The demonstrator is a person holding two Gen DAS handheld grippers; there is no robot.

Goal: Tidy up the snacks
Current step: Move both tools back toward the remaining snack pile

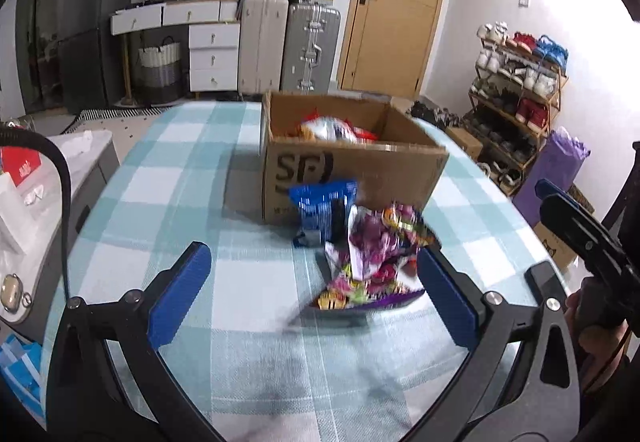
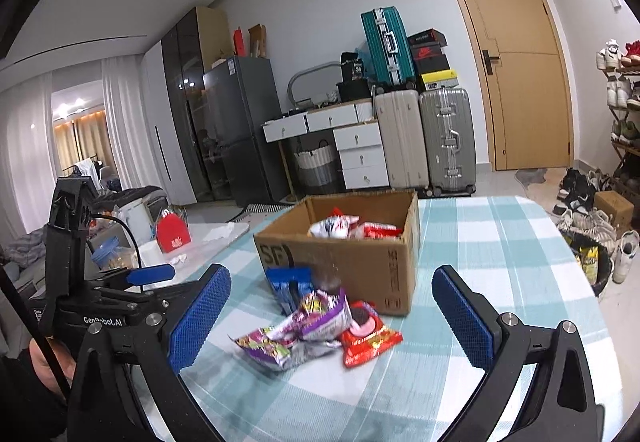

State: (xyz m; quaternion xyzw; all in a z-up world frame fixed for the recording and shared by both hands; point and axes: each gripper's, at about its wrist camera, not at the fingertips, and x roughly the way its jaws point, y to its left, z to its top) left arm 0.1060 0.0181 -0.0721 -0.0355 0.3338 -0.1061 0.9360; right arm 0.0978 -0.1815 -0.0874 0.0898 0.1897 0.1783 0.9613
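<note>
An open cardboard box [image 1: 352, 166] [image 2: 344, 262] stands on the checked tablecloth [image 1: 168, 194] [image 2: 500, 242], with several snack packets [image 1: 332, 128] [image 2: 344, 228] inside. In front of it lie a blue packet [image 1: 324, 210] [image 2: 290, 286], a crumpled purple packet [image 1: 376, 254] [image 2: 296, 334] and a red packet [image 2: 368, 334]. My left gripper [image 1: 312, 262] is open, low over the table, with the purple packet just inside its right finger. My right gripper [image 2: 331, 282] is open too, with the loose packets lying between and beyond its fingers. Neither holds anything.
A grey side table [image 1: 80, 162] with a red carton [image 2: 173, 238] stands left of the table. Right of the table are a shoe rack [image 1: 516, 82], a purple roll [image 1: 552, 174] and a black bin [image 2: 592, 262]. Suitcases [image 2: 448, 142] and a drawer unit [image 2: 360, 154] stand behind.
</note>
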